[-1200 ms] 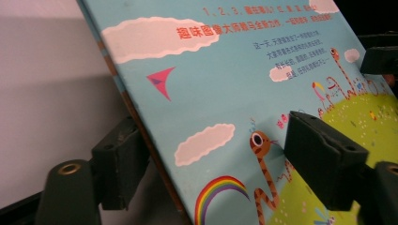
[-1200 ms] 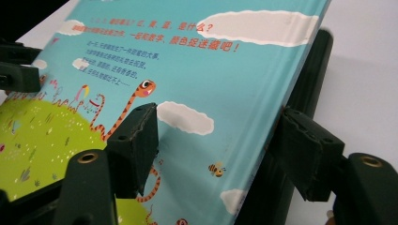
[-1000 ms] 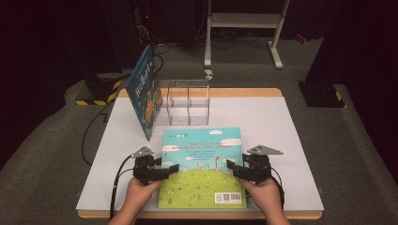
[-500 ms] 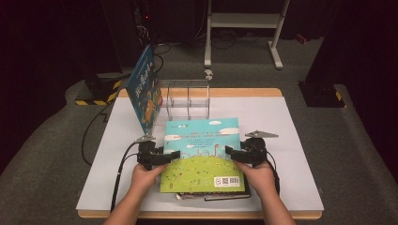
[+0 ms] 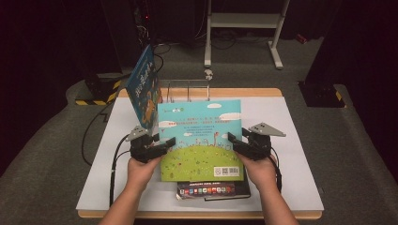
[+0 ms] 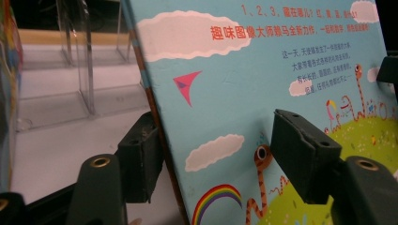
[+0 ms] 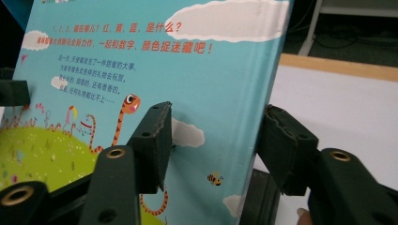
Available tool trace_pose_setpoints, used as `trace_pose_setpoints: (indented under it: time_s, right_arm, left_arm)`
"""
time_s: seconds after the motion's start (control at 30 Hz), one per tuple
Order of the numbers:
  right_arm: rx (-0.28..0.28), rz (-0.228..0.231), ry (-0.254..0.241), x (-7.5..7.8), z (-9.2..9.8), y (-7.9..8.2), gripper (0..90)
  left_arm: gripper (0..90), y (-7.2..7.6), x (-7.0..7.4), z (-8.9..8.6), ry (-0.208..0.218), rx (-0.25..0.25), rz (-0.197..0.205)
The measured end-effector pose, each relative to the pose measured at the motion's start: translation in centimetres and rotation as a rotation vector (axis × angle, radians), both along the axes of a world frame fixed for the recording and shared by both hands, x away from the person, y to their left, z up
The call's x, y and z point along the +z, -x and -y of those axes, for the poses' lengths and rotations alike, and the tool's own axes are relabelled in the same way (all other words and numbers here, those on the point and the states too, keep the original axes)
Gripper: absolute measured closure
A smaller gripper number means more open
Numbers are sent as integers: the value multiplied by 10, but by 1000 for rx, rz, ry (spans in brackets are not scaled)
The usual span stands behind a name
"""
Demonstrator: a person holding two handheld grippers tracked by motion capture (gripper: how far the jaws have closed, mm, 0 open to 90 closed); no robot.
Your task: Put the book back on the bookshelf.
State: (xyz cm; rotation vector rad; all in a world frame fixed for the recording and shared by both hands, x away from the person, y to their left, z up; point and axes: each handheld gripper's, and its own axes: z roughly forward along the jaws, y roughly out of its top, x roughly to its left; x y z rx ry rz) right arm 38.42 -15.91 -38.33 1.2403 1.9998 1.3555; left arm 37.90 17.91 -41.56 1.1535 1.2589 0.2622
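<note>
A picture book (image 5: 201, 136) with a sky-blue and green cover is being held tilted up off the white tabletop (image 5: 286, 122) — one tool at each side edge. The left tool (image 5: 165, 143) is clamping the book's left edge, its jaws having just been closing with the cover between them; the right tool (image 5: 233, 140) is gripping the right edge likewise. A dark book (image 5: 213, 190) is lying flat just beneath. Behind, a clear acrylic rack (image 5: 187, 90) is standing with a blue book (image 5: 143, 89) leaning upright at its left.
</note>
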Motion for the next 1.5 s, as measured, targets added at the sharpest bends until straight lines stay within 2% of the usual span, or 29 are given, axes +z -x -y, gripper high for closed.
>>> trace_pose_setpoints:
  time_s: [0.03,0.23,0.37,0.6,0.63,0.67,0.77,1.1,1.33,1.5]
  right_arm:
    - [2,11,-5,2,0,1,481]
    - [2,67,-17,9,-4,6,503]
    - [0,118,-30,16,-6,11,528]
    - [2,187,-45,27,-10,19,562]
    - [4,194,-45,28,-11,19,562]
    - [4,196,-43,29,-11,19,561]
    - [6,200,-43,30,-12,19,560]
    - [2,202,-43,30,-16,15,558]
    - [-11,204,-51,30,-13,5,556]
    - [-34,218,-34,30,-12,-3,555]
  left_arm:
    - [386,1,1,-2,-16,-3,14]
    - [430,10,10,-7,-3,20,99]
    - [450,16,16,-9,-12,41,169]
    - [472,20,20,-11,0,72,209]
    - [472,21,20,-12,-21,69,223]
    - [472,21,21,-12,-25,71,230]
    - [472,21,21,-12,-19,79,239]
    - [470,17,22,-14,-42,85,258]
    - [467,2,24,-10,-52,78,261]
    - [466,-13,22,-7,-52,65,258]
